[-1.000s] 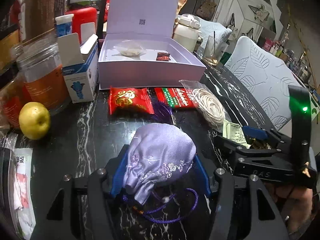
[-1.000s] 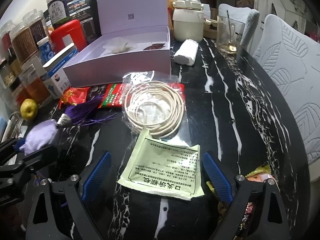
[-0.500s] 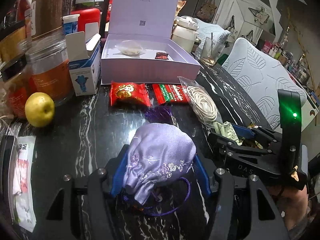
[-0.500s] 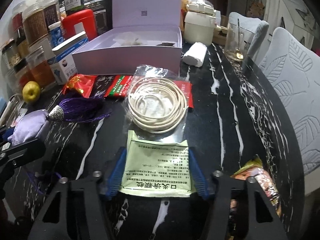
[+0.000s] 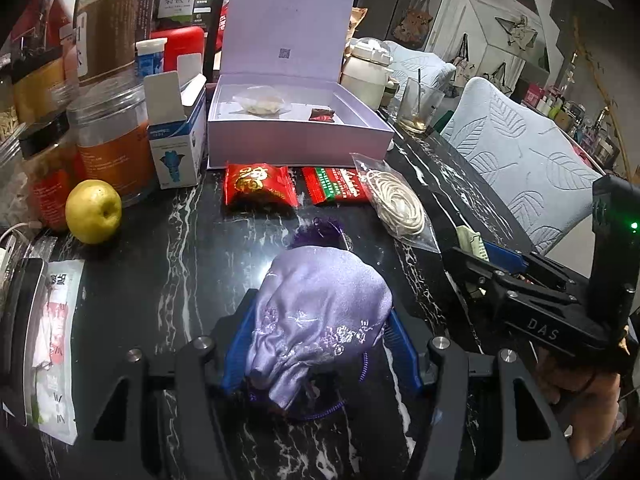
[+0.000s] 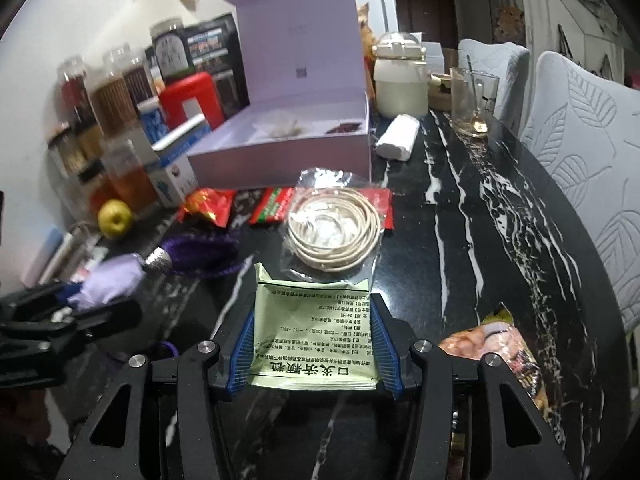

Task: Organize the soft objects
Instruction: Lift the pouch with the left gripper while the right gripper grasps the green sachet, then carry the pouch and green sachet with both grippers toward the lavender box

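My left gripper (image 5: 320,344) is shut on a lilac embroidered pouch (image 5: 320,300), held just above the black marble table (image 5: 200,248); its purple cord and tassel (image 5: 320,234) trail beneath and ahead. My right gripper (image 6: 314,320) is closing its jaws, and the blue pads press on a pale green sachet (image 6: 316,344) that bows between them. In the left wrist view the right gripper (image 5: 480,252) is to the pouch's right. An open lilac box (image 5: 300,148) stands behind, holding a clear bag and a small dark packet.
Before the box lie a red snack packet (image 5: 260,190), a red-green packet (image 5: 336,186) and a bagged cord coil (image 5: 396,204). Jars (image 5: 108,140), a carton (image 5: 176,148) and an apple (image 5: 94,210) crowd the left. A glass (image 5: 418,108), chairs (image 5: 520,168) and a snack bag (image 6: 500,344) sit right.
The right jaws went from wide open around the green sachet to gripping it, and it now rises off the table. The left gripper drew back slightly with the pouch.
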{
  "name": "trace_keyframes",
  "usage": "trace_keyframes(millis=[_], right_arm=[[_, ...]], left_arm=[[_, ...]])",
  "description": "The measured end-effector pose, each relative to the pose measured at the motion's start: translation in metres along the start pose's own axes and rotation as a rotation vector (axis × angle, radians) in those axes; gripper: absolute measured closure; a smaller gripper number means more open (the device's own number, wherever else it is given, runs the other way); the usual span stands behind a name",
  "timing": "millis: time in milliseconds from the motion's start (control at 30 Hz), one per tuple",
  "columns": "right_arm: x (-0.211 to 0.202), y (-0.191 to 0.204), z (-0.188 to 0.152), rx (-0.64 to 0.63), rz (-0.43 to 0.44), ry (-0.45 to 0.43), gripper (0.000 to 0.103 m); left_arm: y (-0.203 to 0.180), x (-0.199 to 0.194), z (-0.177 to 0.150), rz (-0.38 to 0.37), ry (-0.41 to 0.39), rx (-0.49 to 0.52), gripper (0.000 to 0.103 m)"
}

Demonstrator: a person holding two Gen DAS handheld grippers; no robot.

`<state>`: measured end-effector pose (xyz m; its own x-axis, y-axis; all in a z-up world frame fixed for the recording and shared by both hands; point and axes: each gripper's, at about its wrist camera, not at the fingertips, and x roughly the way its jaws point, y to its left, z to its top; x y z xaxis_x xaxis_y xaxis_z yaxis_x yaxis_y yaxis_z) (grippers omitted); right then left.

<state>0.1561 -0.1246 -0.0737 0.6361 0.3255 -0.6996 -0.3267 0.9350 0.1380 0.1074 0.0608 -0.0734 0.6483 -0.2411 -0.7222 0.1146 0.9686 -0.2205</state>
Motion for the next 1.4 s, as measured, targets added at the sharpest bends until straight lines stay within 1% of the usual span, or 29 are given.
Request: trace_keyframes(millis=[100,333,733,1033,1400], right_arm=[[-0.008,0.001,0.000,-0.004,-0.004,-0.016,0.051],[-0.028,0.005,-0.003,0.006,0.024,-0.044,0.051],[-0.071,0.013,0.002,-0.004,0.065,-0.108,0.051],[-0.104,0.020,0.022,-0.047,0.070,-0.184,0.051],[-0.126,0.025,0.070,-0.121,0.080,-0.298,0.051]], left_arm=[[-0.003,-0.005,-0.001,0.000,-0.008,0.005,0.043],[-0.013,-0.022,0.002,0.000,-0.038,0.028,0.043],[-0.032,-0.060,0.015,-0.008,-0.125,0.056,0.043],[-0.042,-0.091,0.036,0.004,-0.221,0.069,0.043],[-0.043,-0.102,0.078,0.000,-0.327,0.069,0.043]])
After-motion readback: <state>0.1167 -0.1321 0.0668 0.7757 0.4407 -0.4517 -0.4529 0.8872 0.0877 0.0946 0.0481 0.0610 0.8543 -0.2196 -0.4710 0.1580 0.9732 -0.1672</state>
